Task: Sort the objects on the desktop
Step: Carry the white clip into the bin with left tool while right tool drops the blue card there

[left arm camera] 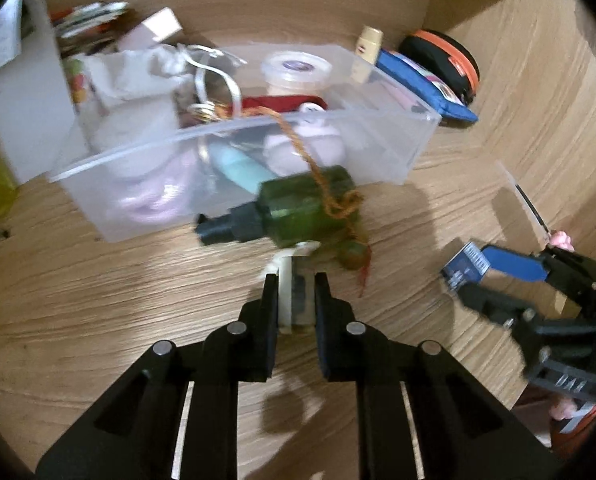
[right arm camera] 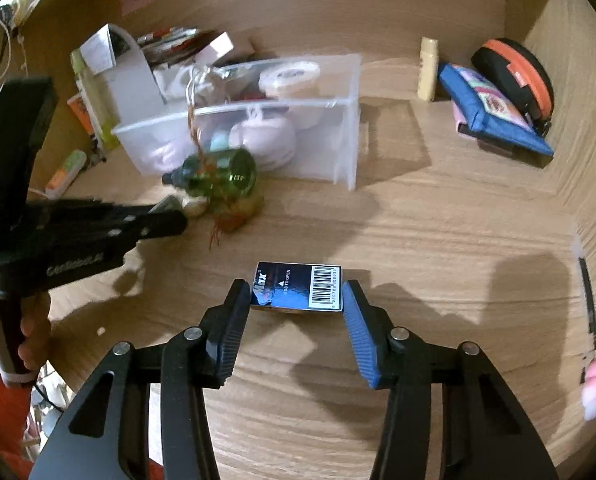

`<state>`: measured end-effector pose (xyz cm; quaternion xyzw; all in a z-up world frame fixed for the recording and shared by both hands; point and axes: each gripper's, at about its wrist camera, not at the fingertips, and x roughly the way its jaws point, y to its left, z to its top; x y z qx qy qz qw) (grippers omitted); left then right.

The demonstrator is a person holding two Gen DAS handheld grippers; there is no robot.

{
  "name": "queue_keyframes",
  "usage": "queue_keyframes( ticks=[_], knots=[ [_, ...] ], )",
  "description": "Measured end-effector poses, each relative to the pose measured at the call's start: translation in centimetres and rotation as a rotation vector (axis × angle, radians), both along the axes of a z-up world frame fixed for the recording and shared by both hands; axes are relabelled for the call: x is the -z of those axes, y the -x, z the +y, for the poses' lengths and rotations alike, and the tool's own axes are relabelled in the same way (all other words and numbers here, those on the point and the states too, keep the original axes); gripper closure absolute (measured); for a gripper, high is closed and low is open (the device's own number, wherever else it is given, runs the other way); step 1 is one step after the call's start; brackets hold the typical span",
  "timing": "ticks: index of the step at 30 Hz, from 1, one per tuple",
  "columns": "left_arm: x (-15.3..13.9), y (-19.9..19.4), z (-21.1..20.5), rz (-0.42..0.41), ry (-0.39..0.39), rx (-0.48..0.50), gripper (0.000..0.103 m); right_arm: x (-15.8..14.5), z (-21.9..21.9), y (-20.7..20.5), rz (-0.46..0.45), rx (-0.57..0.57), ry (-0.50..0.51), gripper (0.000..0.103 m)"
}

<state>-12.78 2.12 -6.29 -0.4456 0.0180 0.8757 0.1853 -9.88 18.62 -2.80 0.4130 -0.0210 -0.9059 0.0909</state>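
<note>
My left gripper [left arm camera: 295,280] is shut on a small pale object [left arm camera: 293,300], a whitish piece with a clear part, held above the wooden desk. A green glass bottle [left arm camera: 298,208] with a black cap lies just ahead, an orange cord [left arm camera: 298,140] draped over it from the clear plastic bin [left arm camera: 394,152]. My right gripper [right arm camera: 295,292] is shut on a small blue box [right arm camera: 298,288] with a barcode, held over the desk. The left gripper also shows in the right wrist view [right arm camera: 169,216], beside the bottle [right arm camera: 221,176].
The bin [right arm camera: 346,128] holds a tape roll, pale pouches and other items. A blue pouch [right arm camera: 494,116], a black and orange case [right arm camera: 518,76] and a cream tube [right arm camera: 428,68] lie at the back right. Papers and a white box [right arm camera: 121,68] stand at the back left.
</note>
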Motion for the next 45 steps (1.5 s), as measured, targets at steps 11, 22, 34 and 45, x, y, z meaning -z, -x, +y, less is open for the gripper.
queue_keyframes(
  ticks=[11, 22, 34, 45],
  knots=[
    [-3.1, -1.0, -4.9, 0.086, -0.038, -0.132, 0.088, -4.5, 0.3, 1.8, 0.098, 0.003, 0.019, 0.059],
    [-6.7, -0.2, -7.9, 0.178, -0.060, -0.193, 0.088, -8.8, -0.2, 4.4, 0.205, -0.003, 0.034, 0.059],
    [-7.3, 3.7, -6.1, 0.189, -0.080, -0.163, 0.088, -8.5, -1.4, 9.7, 0.156, -0.055, 0.043, 0.059],
    [-4.7, 7.8, -3.4, 0.110, -0.045, -0.102, 0.088, -7.0, -1.7, 12.7, 0.088, -0.062, -0.005, 0.059]
  ],
)
